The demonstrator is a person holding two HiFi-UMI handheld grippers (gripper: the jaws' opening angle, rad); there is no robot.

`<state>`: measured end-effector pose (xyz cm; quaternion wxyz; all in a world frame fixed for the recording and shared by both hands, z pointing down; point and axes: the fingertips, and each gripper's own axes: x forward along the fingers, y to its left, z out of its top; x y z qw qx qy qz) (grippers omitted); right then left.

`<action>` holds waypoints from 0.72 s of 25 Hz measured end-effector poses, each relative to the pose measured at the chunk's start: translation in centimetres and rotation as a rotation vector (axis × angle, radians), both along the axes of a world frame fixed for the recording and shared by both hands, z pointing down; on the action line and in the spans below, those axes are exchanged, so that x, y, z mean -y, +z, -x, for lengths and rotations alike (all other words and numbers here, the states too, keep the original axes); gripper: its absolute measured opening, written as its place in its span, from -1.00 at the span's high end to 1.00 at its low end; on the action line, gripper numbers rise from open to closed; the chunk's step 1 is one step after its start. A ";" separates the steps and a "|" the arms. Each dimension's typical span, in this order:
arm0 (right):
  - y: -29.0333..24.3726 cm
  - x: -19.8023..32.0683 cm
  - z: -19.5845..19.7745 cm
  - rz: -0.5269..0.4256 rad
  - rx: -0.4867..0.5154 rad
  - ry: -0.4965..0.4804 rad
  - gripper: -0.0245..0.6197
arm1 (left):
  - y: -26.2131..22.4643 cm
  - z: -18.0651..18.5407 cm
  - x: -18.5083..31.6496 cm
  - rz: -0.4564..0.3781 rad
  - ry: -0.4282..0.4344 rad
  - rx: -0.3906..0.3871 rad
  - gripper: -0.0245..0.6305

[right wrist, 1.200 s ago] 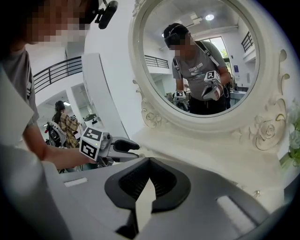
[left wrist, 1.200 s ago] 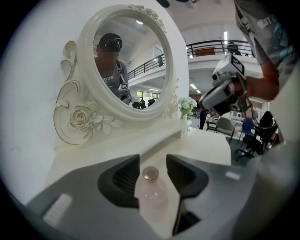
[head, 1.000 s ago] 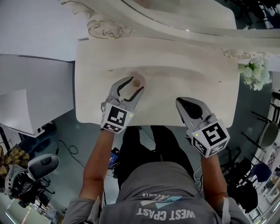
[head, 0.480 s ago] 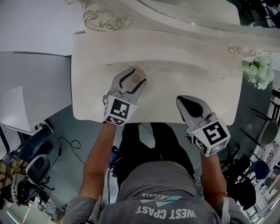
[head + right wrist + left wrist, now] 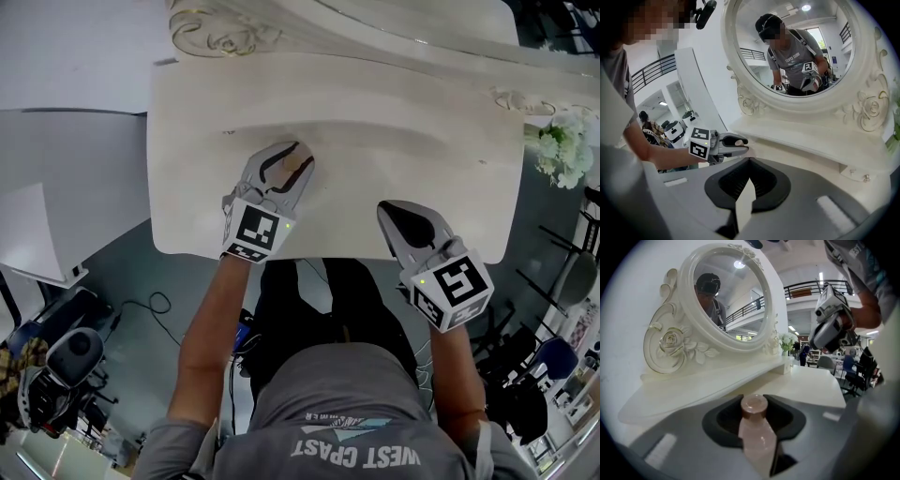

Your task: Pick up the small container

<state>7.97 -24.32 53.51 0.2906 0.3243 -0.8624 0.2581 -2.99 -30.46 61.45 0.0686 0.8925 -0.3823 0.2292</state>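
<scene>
The small container, a pale pink bottle with a round cap, stands on the cream dressing table. My left gripper reaches over the table's front edge. Its jaws have just been closing and now press on both sides of the bottle. In the right gripper view the left gripper shows the cap between its tips. My right gripper hovers at the table's front edge to the right, jaws shut with nothing in them.
An ornate oval mirror with carved roses rises from a raised shelf at the table's back. White flowers stand at the far right corner. Grey floor and chairs lie beyond the table edges.
The left jaws stood wide around the bottle before; now they have narrowed onto it. Both grippers have sunk slightly towards the table.
</scene>
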 end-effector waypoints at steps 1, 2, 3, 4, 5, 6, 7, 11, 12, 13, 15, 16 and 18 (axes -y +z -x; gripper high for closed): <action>0.0 0.0 0.0 0.000 -0.001 0.001 0.92 | 0.0 0.0 0.0 -0.003 0.000 -0.002 0.54; 0.1 0.0 0.0 0.000 -0.001 0.001 0.92 | 0.0 0.0 0.0 -0.006 0.000 -0.004 0.54; 0.1 -0.1 0.0 0.000 -0.002 0.002 0.92 | 0.0 0.0 0.0 -0.008 0.000 -0.003 0.54; 0.1 -0.1 0.0 -0.001 -0.002 0.002 0.92 | 0.0 0.0 0.0 -0.008 0.001 -0.001 0.54; 0.0 -0.1 0.0 -0.002 -0.002 0.002 0.92 | 0.0 0.0 0.0 -0.007 0.002 0.003 0.54; 0.0 -0.1 -0.1 -0.003 -0.002 0.002 0.92 | 0.0 0.0 0.0 -0.003 0.002 0.009 0.55; -0.1 -0.1 -0.1 -0.005 -0.003 0.003 0.92 | 0.0 0.0 0.0 0.001 0.002 0.014 0.55; -0.8 0.0 -0.1 -0.013 -0.005 0.004 0.92 | -0.1 -0.2 -0.4 0.008 0.012 0.045 0.55; -0.9 0.0 -0.1 -0.016 -0.004 0.005 0.92 | -0.2 -0.1 -0.5 0.009 0.015 0.049 0.55; -1.1 0.0 -0.1 -0.020 -0.003 0.006 0.92 | -0.3 -0.1 -0.7 0.011 0.016 0.048 0.55; -1.4 0.0 0.0 -0.027 0.001 0.006 0.92 | -0.8 0.1 -1.1 0.016 0.016 0.044 0.55; -1.6 -0.1 0.1 -0.029 0.003 0.004 0.92 | -1.1 0.2 -1.2 0.015 0.015 0.041 0.55; -1.9 -0.1 0.2 -0.033 0.006 0.000 0.92 | -1.9 0.5 -1.5 0.014 0.012 0.040 0.55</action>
